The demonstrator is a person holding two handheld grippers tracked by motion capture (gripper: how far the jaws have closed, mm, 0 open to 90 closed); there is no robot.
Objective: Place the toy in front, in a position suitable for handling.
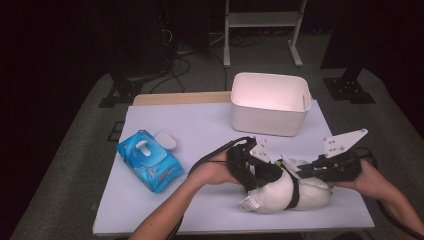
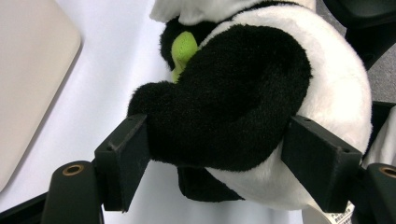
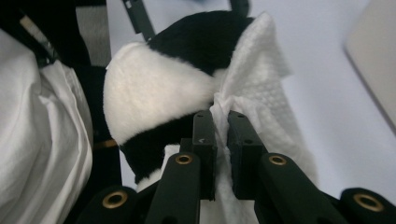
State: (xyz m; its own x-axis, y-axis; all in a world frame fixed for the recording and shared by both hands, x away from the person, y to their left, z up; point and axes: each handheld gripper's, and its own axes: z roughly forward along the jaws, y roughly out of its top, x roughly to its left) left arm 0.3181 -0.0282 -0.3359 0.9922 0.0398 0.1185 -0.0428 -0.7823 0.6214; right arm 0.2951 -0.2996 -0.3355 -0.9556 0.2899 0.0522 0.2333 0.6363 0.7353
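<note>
Lying at the table's five o'clock, the plush black-and-white panda toy is clamped at its fuzzy black limb by the left gripper, while the right gripper pinches a dimpled white wipe against it.

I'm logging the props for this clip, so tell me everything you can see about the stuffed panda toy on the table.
The panda toy is plush, white with black limbs and a green patch near its head. It lies on its side on the near part of the white table, with a sewn label at its lower end. The left gripper has its jaws on either side of a black limb, seemingly holding it. The right gripper presses a white wipe against the toy's fur, jaws shut on the wipe.
</note>
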